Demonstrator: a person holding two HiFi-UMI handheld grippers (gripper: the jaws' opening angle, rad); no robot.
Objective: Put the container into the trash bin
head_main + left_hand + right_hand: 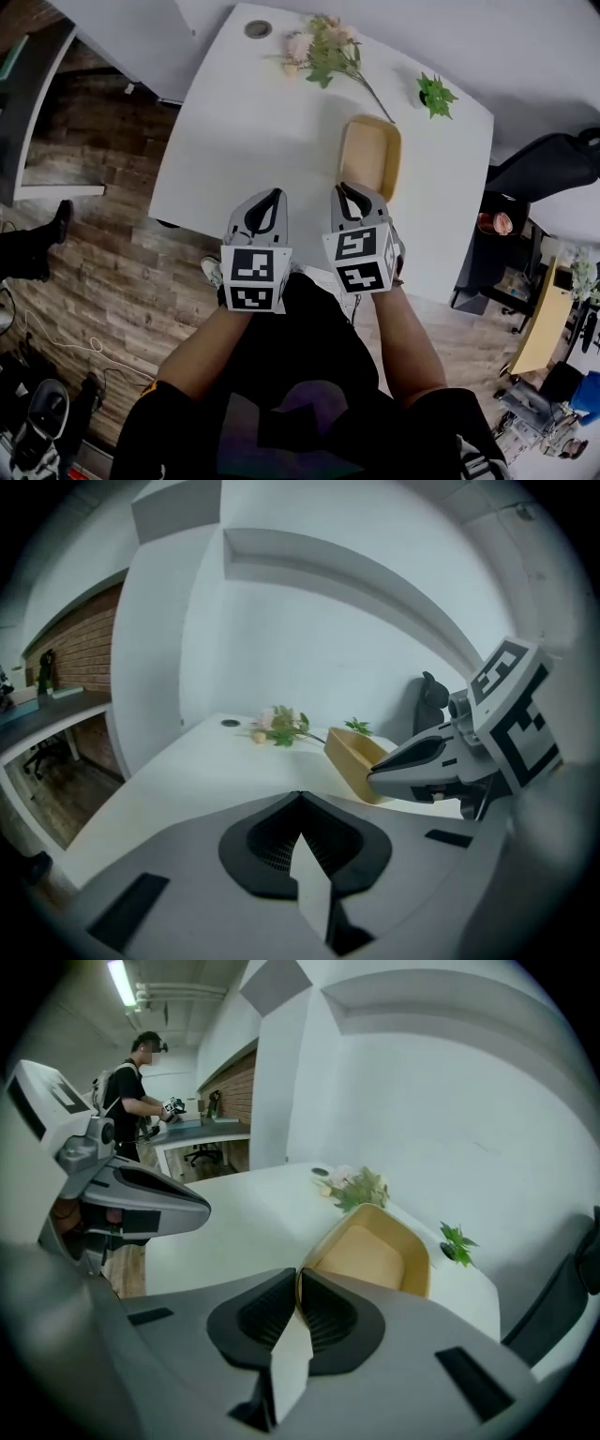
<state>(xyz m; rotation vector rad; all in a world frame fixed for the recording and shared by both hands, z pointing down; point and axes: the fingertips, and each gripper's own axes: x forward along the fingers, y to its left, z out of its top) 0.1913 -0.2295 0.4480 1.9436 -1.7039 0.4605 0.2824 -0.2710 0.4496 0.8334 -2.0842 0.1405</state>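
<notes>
Container gripped, no trash bin in sight yet
The right gripper [298, 1274] clamps the near rim of the tan container [370, 155], which sits at the white table [253, 122] edge. The left gripper [300, 799] is closed and empty. Carrying and dropping remain.

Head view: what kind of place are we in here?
Probably an office or lab workspace. A white table stands on a wood-plank floor, with a dark office chair beside it. The right gripper view also shows a desk along a brick wall.
</notes>
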